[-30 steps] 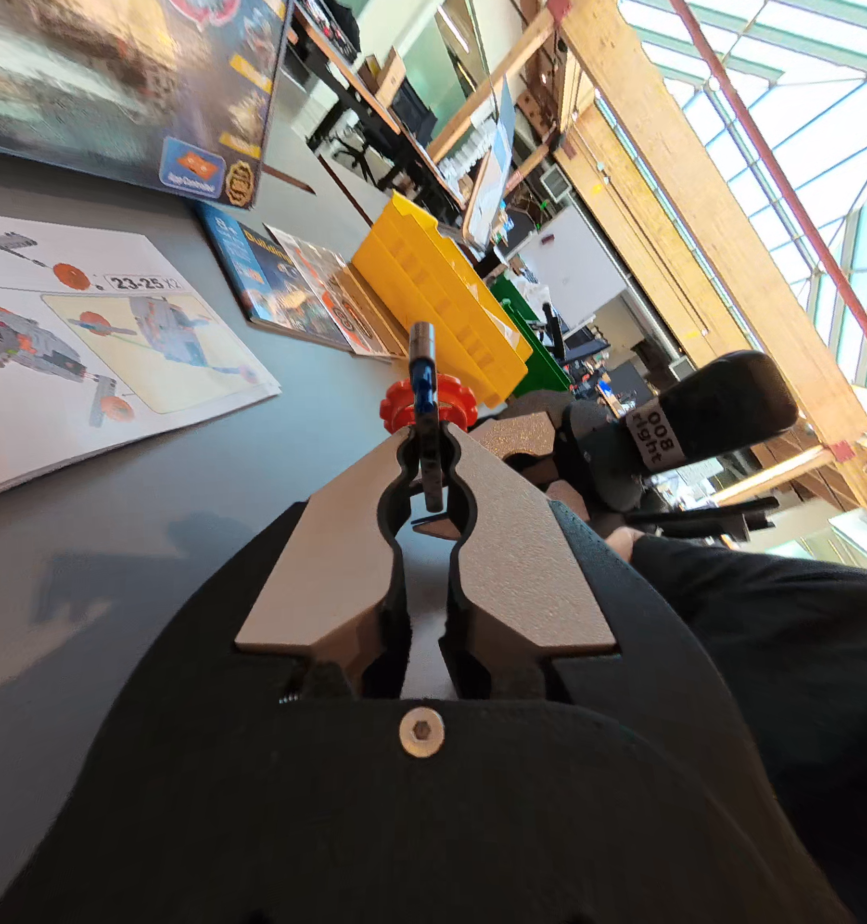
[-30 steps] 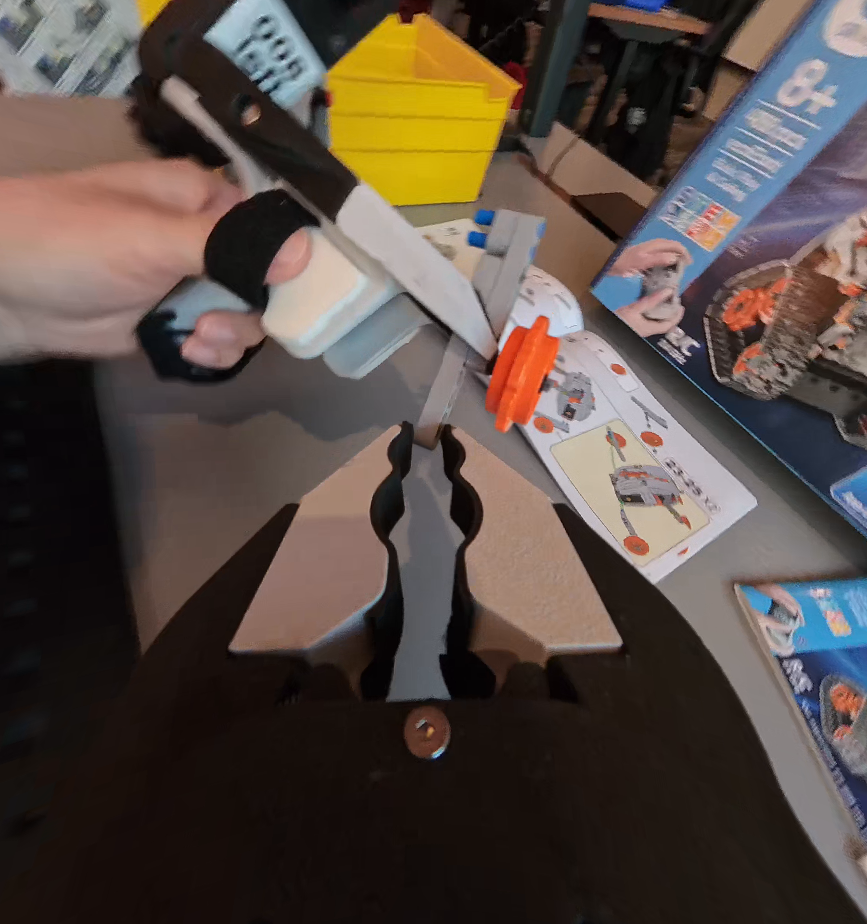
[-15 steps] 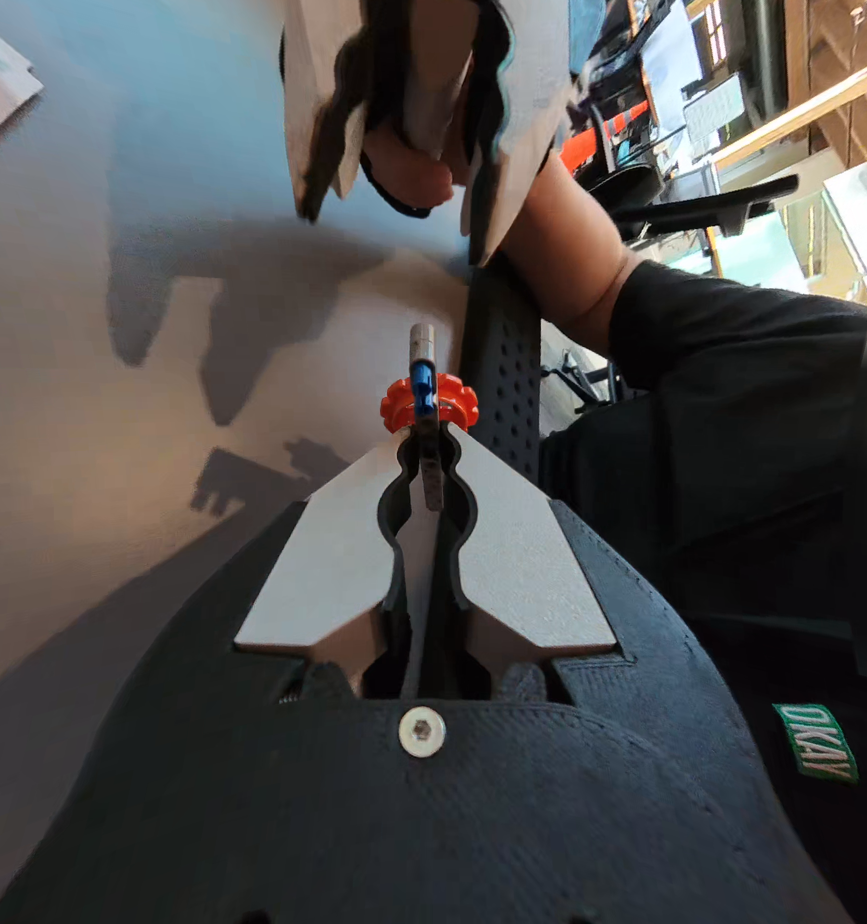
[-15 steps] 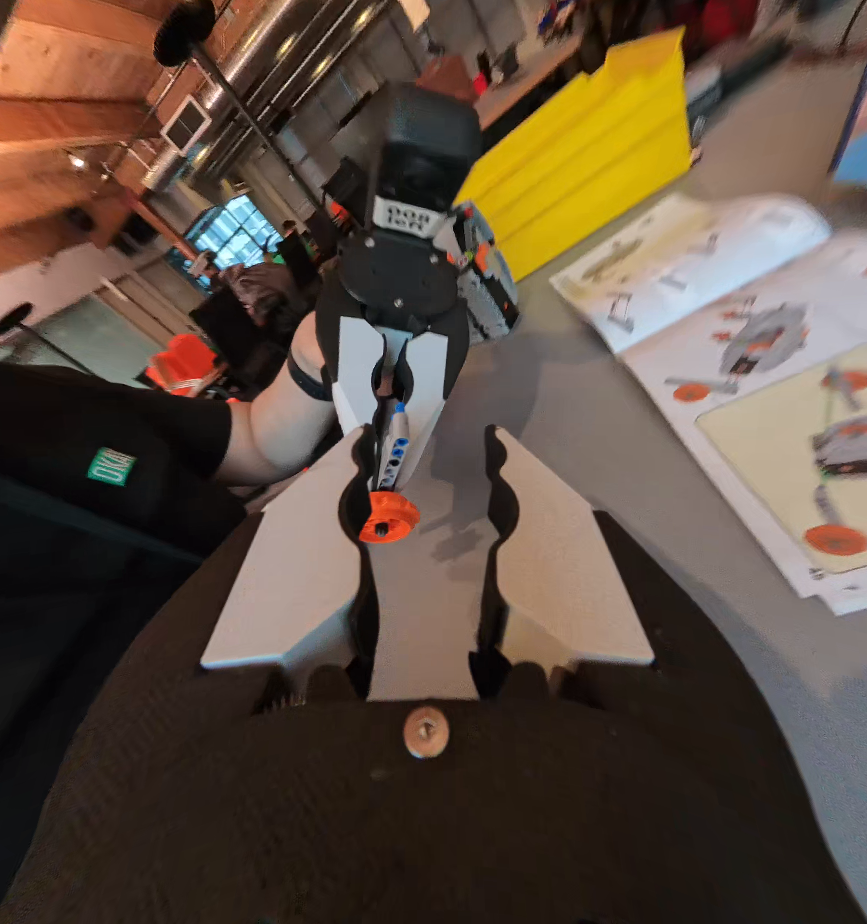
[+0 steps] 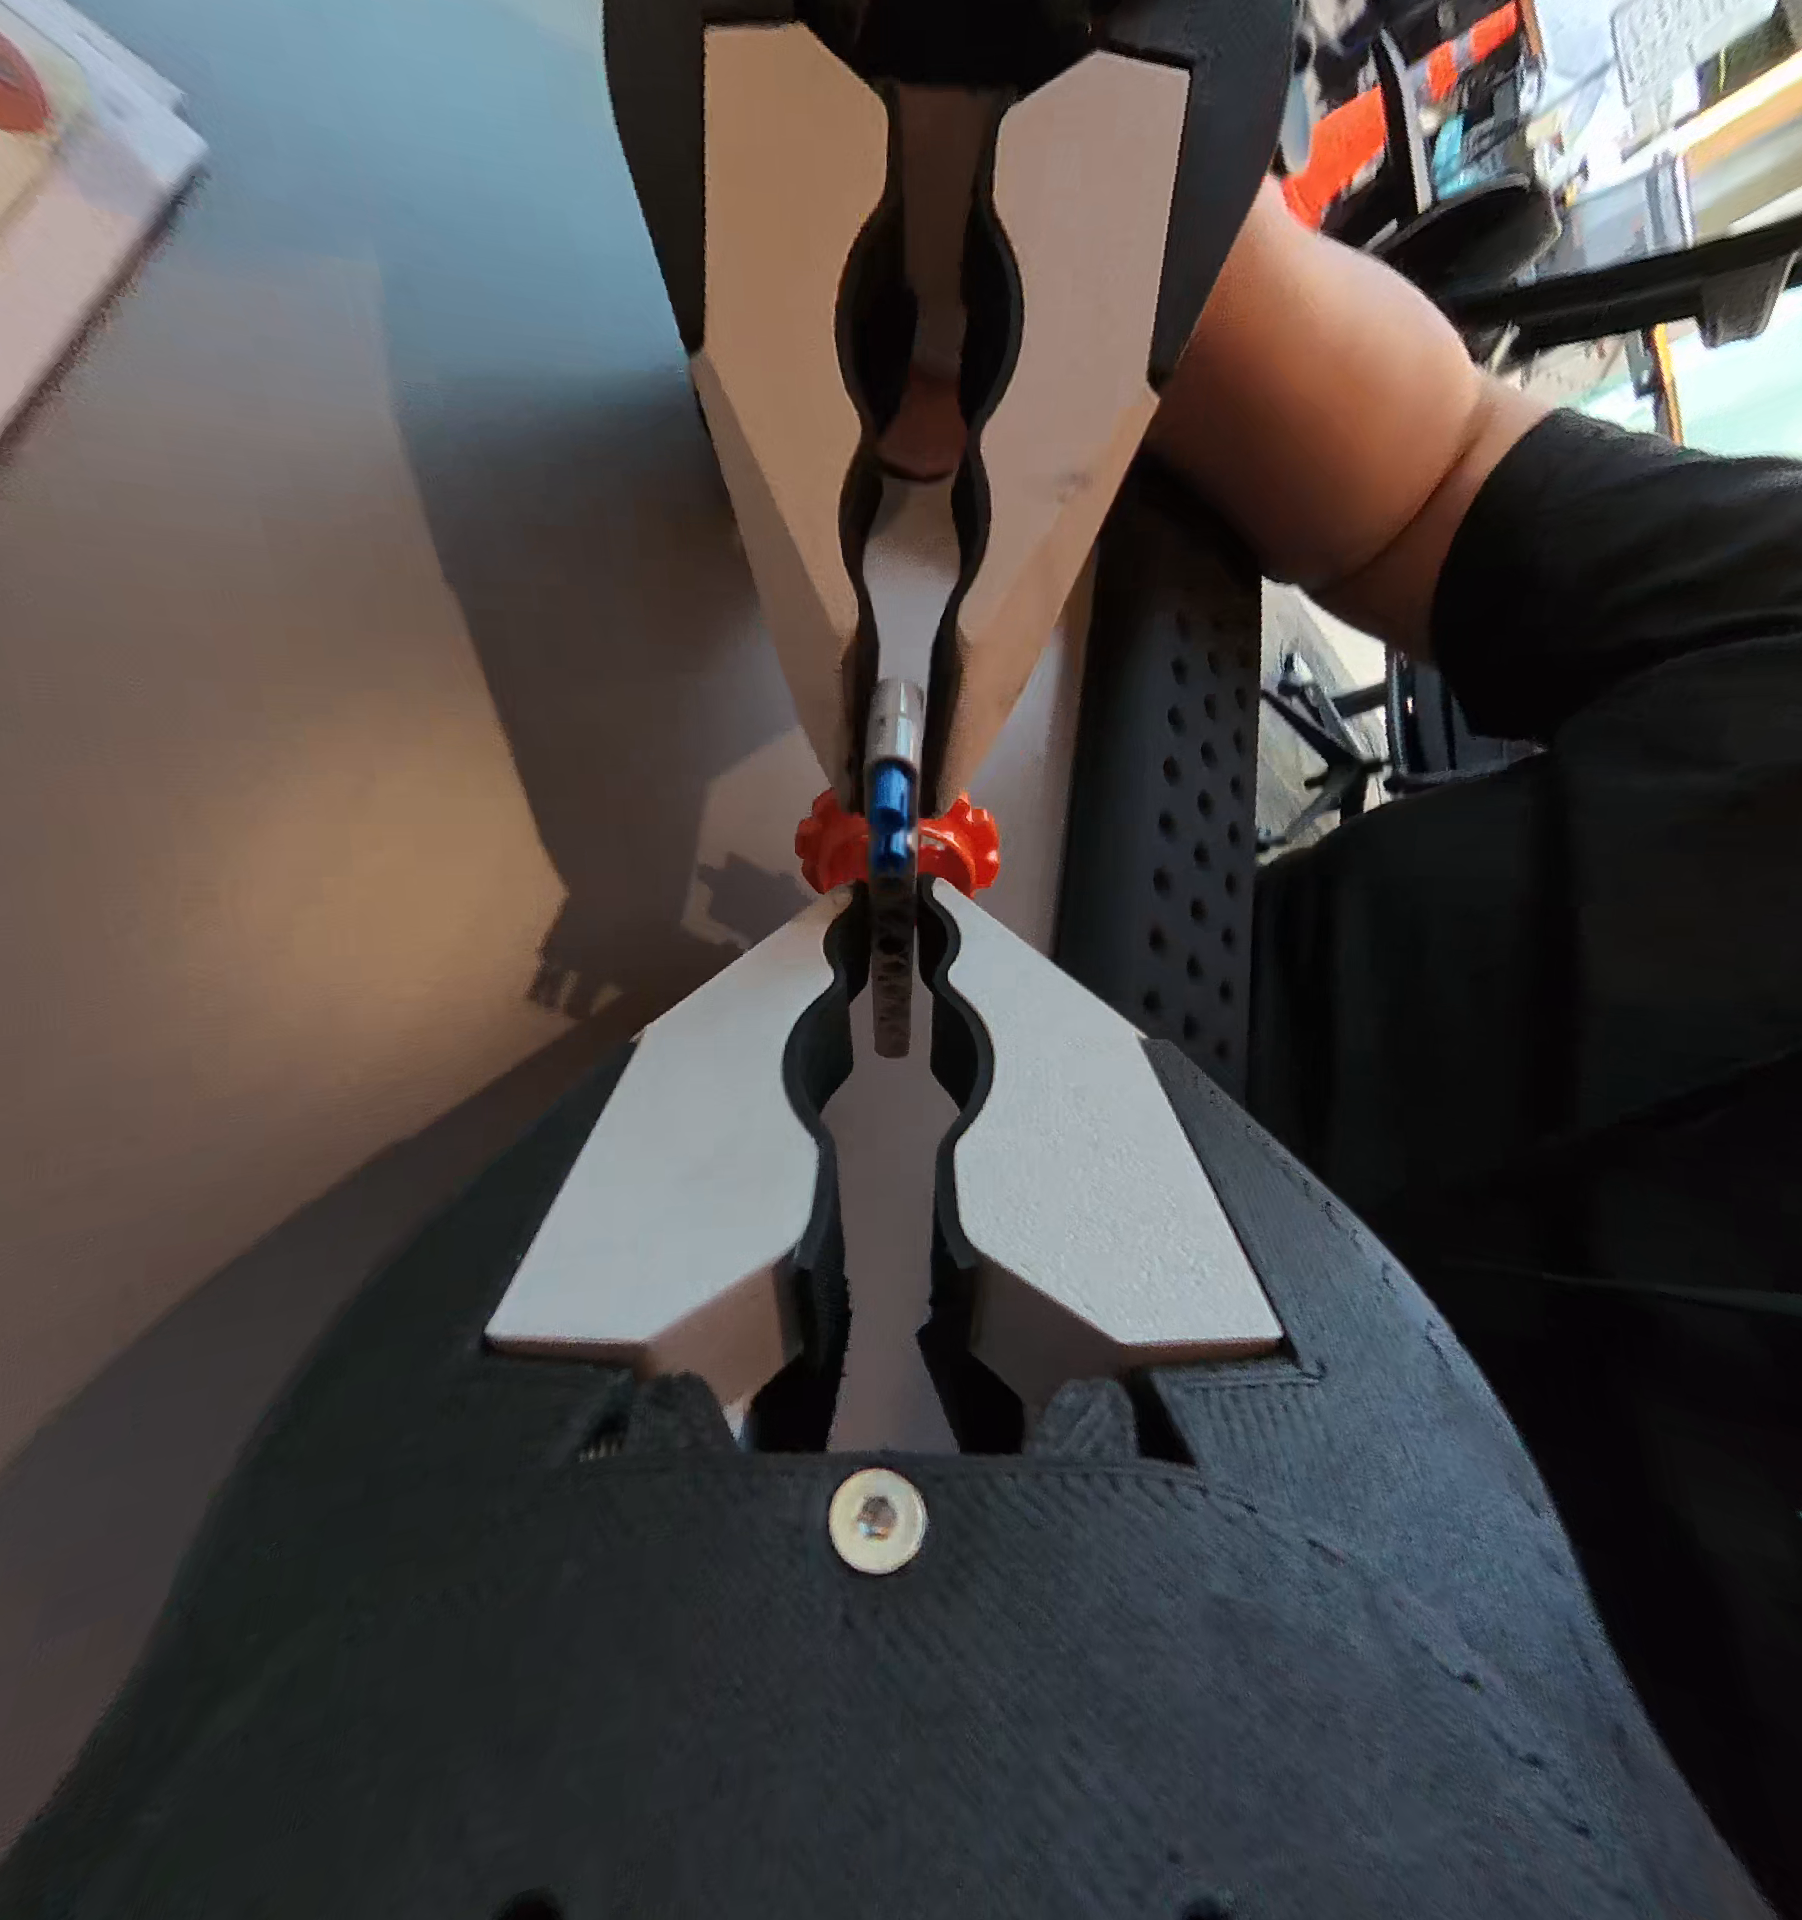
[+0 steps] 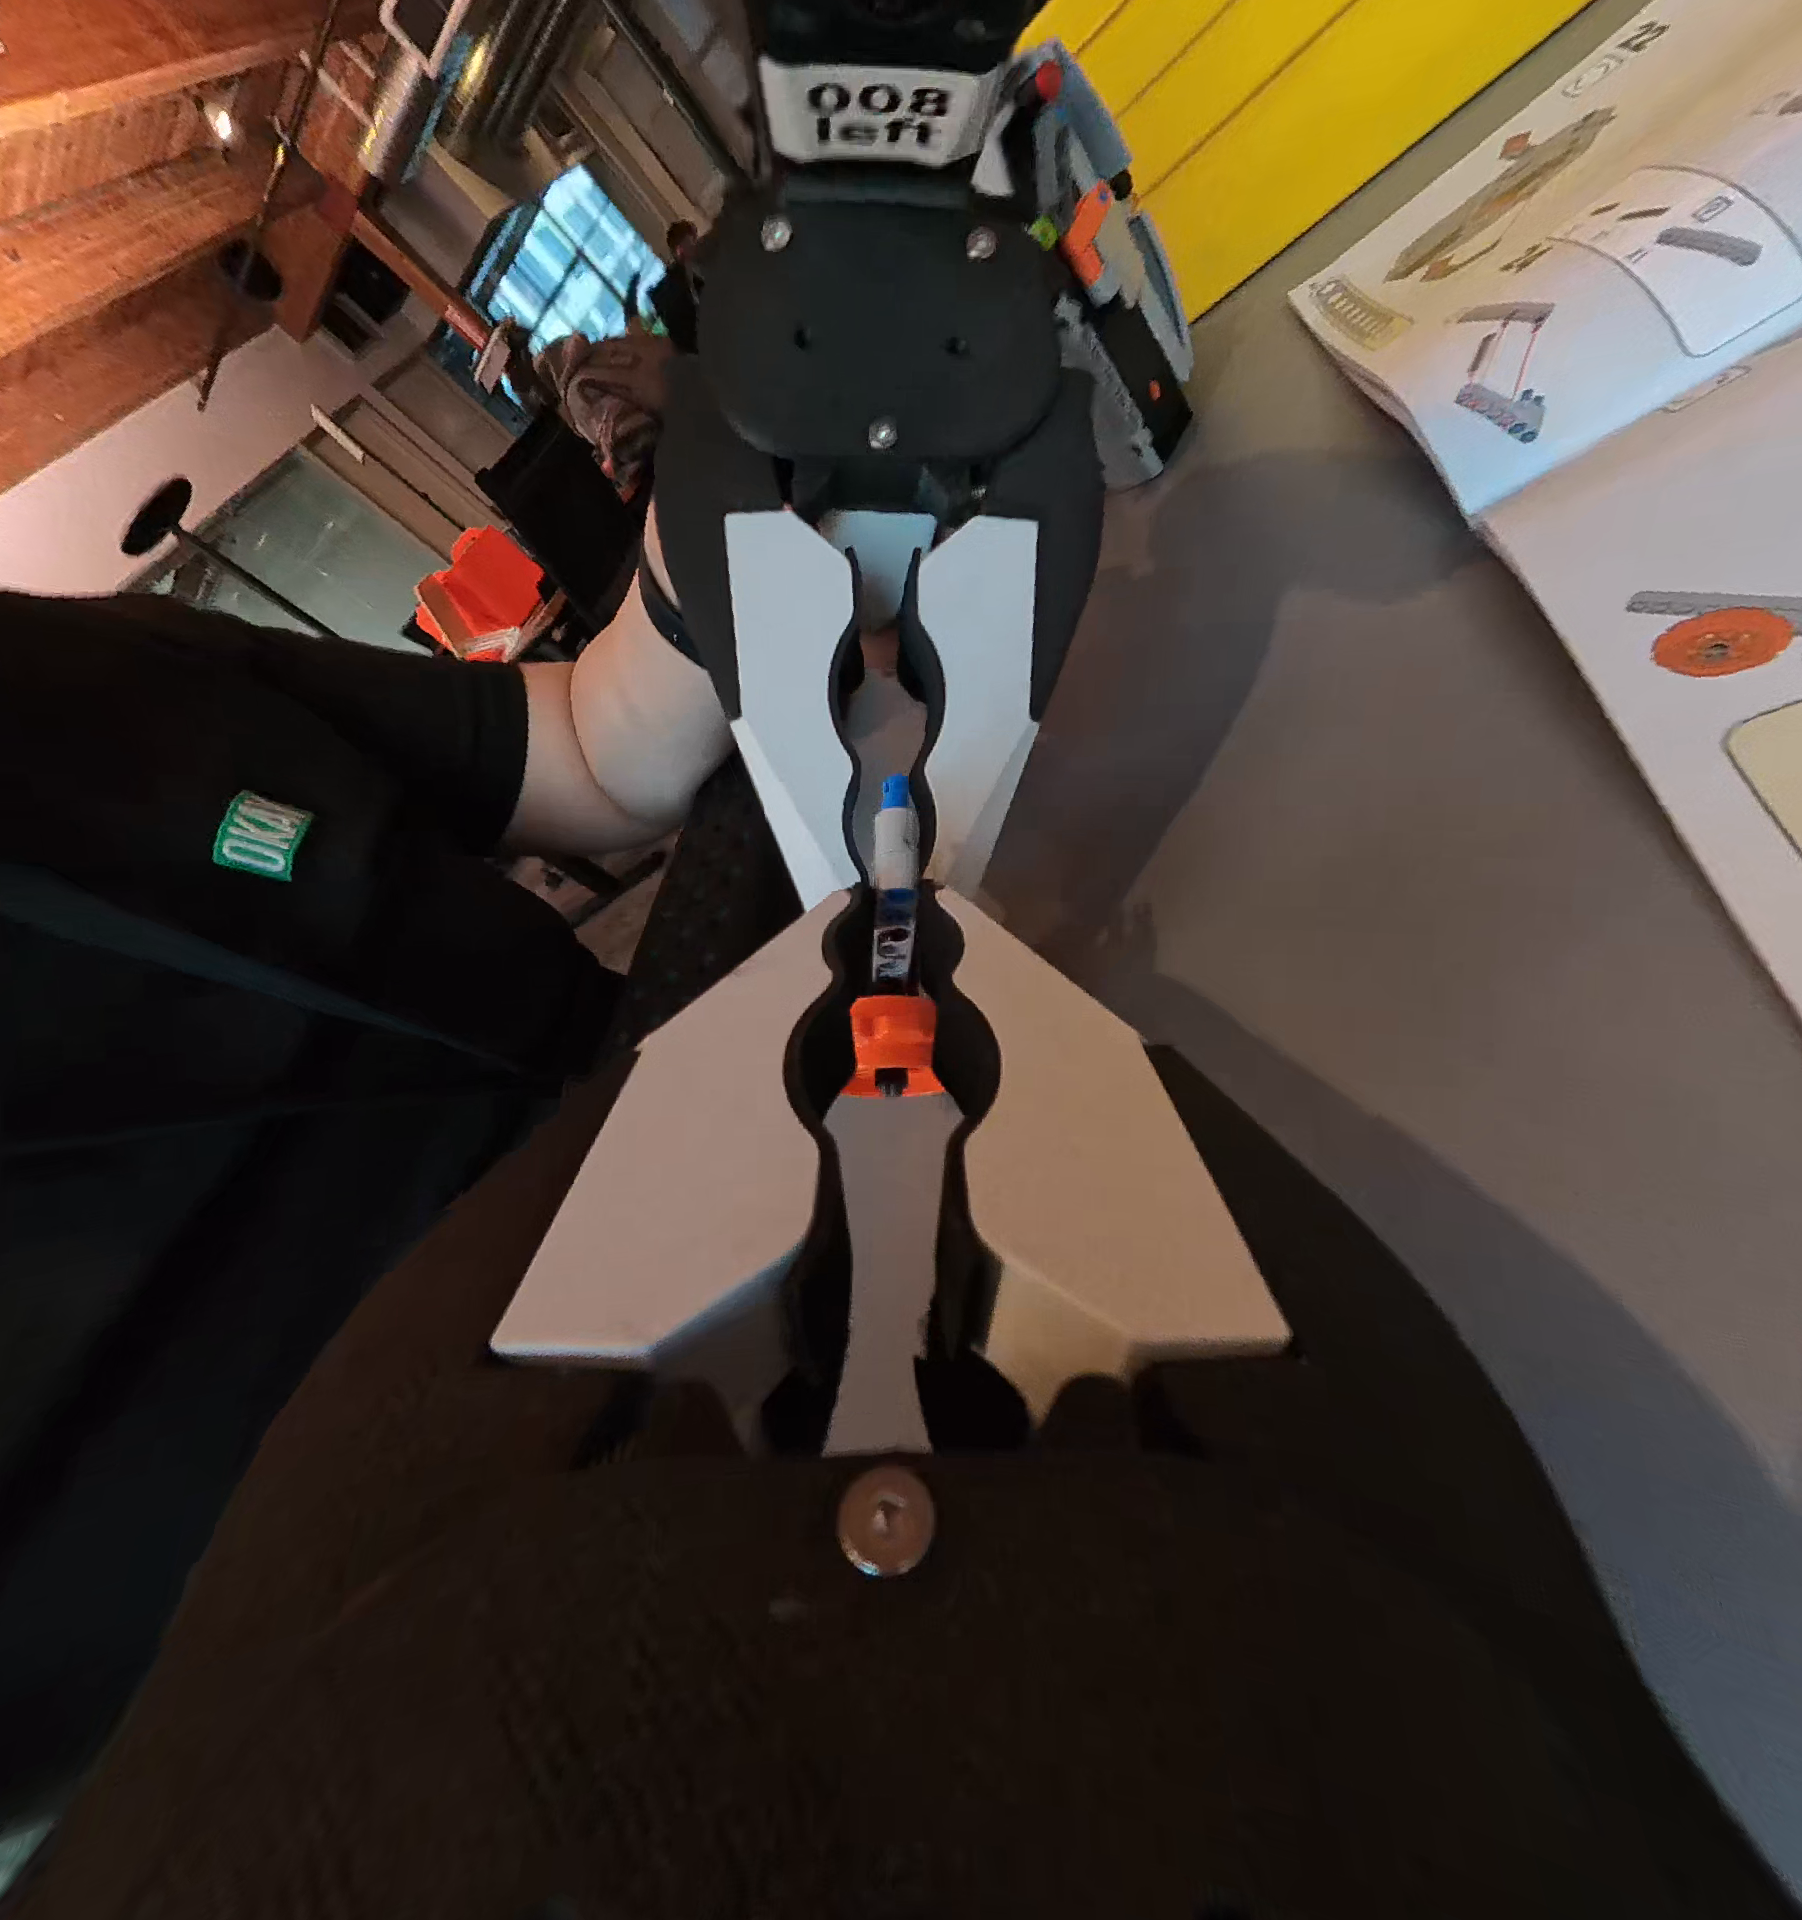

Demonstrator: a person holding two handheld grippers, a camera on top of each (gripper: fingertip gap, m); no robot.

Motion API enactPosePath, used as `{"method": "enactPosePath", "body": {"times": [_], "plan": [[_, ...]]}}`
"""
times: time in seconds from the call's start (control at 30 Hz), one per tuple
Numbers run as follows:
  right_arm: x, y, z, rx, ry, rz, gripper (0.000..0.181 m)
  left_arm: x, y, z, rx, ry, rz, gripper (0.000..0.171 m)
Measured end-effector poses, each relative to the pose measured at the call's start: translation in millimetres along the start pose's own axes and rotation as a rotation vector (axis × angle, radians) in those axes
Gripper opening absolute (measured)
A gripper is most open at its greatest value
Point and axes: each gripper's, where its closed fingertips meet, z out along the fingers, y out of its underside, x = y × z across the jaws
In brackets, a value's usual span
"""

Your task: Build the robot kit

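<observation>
Your left tool (image 5: 892, 904) pinches the grey beam (image 5: 893, 987) with its orange gear (image 5: 964, 847); your right tool (image 6: 892, 899), at 12 o'clock, closes around its far end (above the grey surface (image 5: 253, 831)).

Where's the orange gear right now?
The orange gear sits on a thin beam between the two gripper tips, centre of both wrist views, above the grey table.

Each camera sits on its own gripper and looks forward along the jaws, very close; the two face each other, tip to tip, low over the grey table (image 5: 253, 831); both see the same small toy part (image 5: 892, 831) between them.
</observation>
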Motion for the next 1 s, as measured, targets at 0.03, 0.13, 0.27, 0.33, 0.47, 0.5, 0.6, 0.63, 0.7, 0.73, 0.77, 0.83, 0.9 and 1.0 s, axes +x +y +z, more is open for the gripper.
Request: {"method": "enactPosePath", "body": {"times": [0.03, 0.13, 0.27, 0.33, 0.47, 0.5, 0.6, 0.63, 0.7, 0.73, 0.77, 0.83, 0.9, 1.0], "plan": [[4, -6, -2, 0.035, 0.0, 0.043, 0.006, -3, -4, -3, 0.039, -0.011, -0.014, 0.008], [33, -32, -21, 0.214, 0.03, 0.249, 0.006, -17, -12, -20, 0.176, -0.069, -0.082, 0.028], [76, -48, -49, 0.379, 0.068, 0.48, 0.005, -30, -5, -35, 0.287, -0.15, -0.102, 0.034], [89, -57, -61, 0.474, 0.051, 0.575, 0.006, -30, -7, -38, 0.332, -0.13, -0.12, 0.032], [107, -63, -77, 0.593, 0.035, 0.711, 0.005, -35, 1, -30, 0.263, -0.157, -0.105, 0.027], [107, -63, -79, 0.608, 0.023, 0.733, 0.006, -36, 4, -27, 0.237, -0.172, -0.097, 0.023], [107, -62, -83, 0.623, 0.023, 0.737, 0.006, -37, 12, -12, 0.166, -0.21, -0.067, 0.022], [107, -63, -83, 0.63, 0.022, 0.736, 0.005, -36, 14, -7, 0.141, -0.215, -0.056, 0.019], [107, -63, -84, 0.634, 0.024, 0.736, 0.006, -32, 15, 1, 0.119, -0.202, -0.04, 0.016], [107, -63, -84, 0.633, 0.024, 0.735, 0.005, -31, 15, 3, 0.118, -0.198, -0.036, 0.016], [107, -63, -84, 0.632, 0.022, 0.735, 0.006, -31, 15, 4, 0.118, -0.196, -0.032, 0.015], [107, -63, -83, 0.629, 0.018, 0.734, 0.006, -31, 14, 4, 0.118, -0.192, -0.022, 0.016], [106, -63, -83, 0.626, 0.018, 0.734, 0.006, -32, 13, 3, 0.124, -0.201, -0.003, 0.017], [105, -61, -81, 0.62, 0.023, 0.735, 0.006, -38, 8, -1, 0.144, -0.247, 0.024, 0.019]]}}
